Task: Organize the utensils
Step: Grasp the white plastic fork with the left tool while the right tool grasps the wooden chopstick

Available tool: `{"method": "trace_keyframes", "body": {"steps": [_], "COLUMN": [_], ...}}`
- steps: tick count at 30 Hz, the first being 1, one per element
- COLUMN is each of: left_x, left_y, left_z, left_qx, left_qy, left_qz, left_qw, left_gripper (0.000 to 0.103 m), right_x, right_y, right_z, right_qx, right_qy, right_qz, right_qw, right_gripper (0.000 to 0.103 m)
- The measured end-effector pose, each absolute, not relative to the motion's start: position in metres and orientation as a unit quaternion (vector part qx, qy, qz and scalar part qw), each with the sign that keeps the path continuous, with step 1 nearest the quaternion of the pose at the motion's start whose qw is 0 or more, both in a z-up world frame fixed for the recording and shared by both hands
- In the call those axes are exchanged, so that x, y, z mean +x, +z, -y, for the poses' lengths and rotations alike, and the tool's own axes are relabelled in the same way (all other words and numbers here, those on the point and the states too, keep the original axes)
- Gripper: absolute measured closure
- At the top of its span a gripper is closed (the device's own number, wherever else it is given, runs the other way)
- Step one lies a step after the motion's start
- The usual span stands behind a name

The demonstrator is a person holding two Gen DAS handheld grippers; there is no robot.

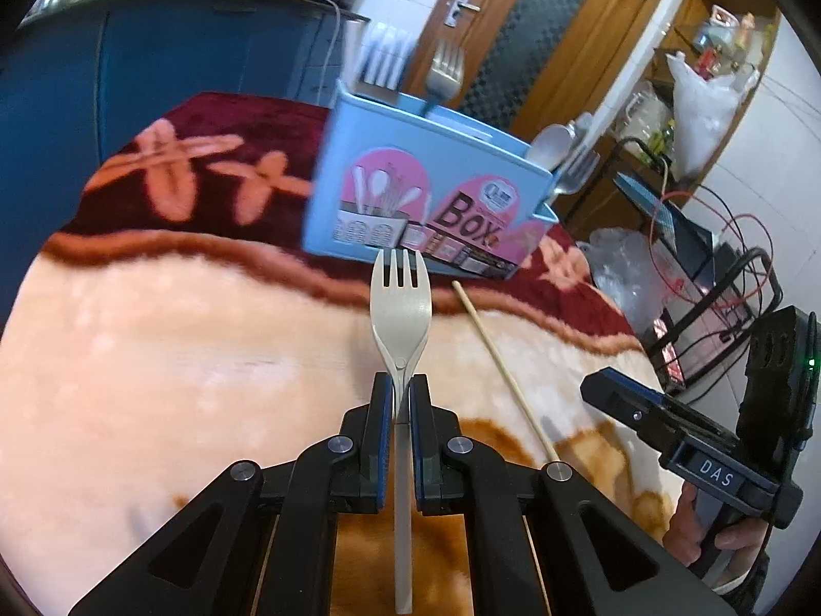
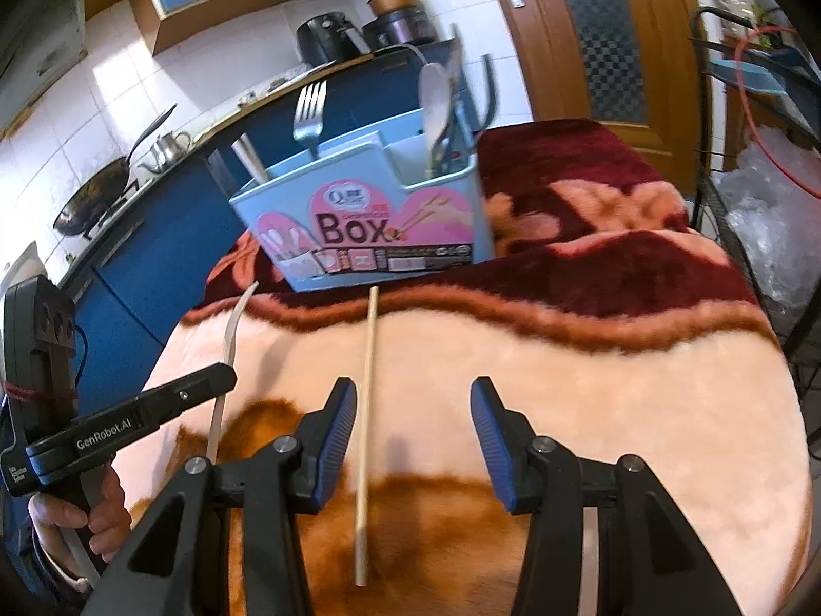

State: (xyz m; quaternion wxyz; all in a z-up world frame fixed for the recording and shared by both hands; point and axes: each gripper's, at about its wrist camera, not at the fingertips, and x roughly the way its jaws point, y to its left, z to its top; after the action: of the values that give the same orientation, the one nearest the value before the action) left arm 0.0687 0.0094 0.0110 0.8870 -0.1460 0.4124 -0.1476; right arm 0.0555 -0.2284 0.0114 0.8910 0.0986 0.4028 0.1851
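My left gripper [image 1: 402, 390] is shut on the neck of a cream plastic fork [image 1: 401, 303], held above the blanket with its tines toward the blue utensil box [image 1: 410, 190]. From the right wrist view the same fork [image 2: 233, 328] shows edge-on in the left gripper [image 2: 226, 374]. A single wooden chopstick [image 2: 367, 410] lies on the blanket just inside my right gripper's [image 2: 413, 410] left finger. That gripper is open and holds nothing. The box [image 2: 369, 226] holds a metal fork [image 2: 309, 113], white spoons [image 2: 433, 97] and other utensils in separate compartments.
A plush peach and maroon blanket [image 2: 616, 385] covers the table. Blue kitchen cabinets [image 2: 169, 236] with a wok stand behind on the left, a wooden door [image 2: 605, 31] behind. A wire rack [image 2: 744, 205] with plastic bags stands off the table's right edge.
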Motion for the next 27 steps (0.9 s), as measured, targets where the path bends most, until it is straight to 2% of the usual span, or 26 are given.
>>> {"method": "trace_keyframes", "body": {"steps": [9, 16, 19, 24, 26, 27], "left_x": [0.061, 0.055, 0.053, 0.052, 0.052, 0.051], "left_y": [0.015, 0.022, 0.025, 0.029, 0.030, 0.031], "left_z": [-0.031, -0.037, -0.038, -0.040, -0.040, -0.040], "left_qx": [-0.169, -0.165, -0.161, -0.156, -0.154, -0.153], "left_qy": [-0.145, -0.145, -0.146, -0.145, -0.144, -0.143], "left_qz": [-0.393, -0.373, -0.362, -0.350, -0.345, -0.343], "left_qw": [0.892, 0.902, 0.906, 0.912, 0.914, 0.916], "left_gripper": [0.097, 0.097, 0.097, 0.097, 0.097, 0.097], "right_x": [0.072, 0.093, 0.102, 0.112, 0.115, 0.115], "right_y": [0.010, 0.005, -0.001, -0.006, -0.006, -0.007], "right_z": [0.191, 0.171, 0.167, 0.167, 0.169, 0.170], "right_qx": [0.045, -0.009, -0.021, -0.011, -0.005, -0.003], "right_qy": [0.224, 0.223, 0.219, 0.228, 0.229, 0.227], "right_qz": [-0.448, -0.500, -0.525, -0.548, -0.553, -0.553], "right_qw": [0.864, 0.837, 0.822, 0.805, 0.801, 0.802], "right_gripper": [0.053, 0.071, 0.075, 0.077, 0.080, 0.085]}}
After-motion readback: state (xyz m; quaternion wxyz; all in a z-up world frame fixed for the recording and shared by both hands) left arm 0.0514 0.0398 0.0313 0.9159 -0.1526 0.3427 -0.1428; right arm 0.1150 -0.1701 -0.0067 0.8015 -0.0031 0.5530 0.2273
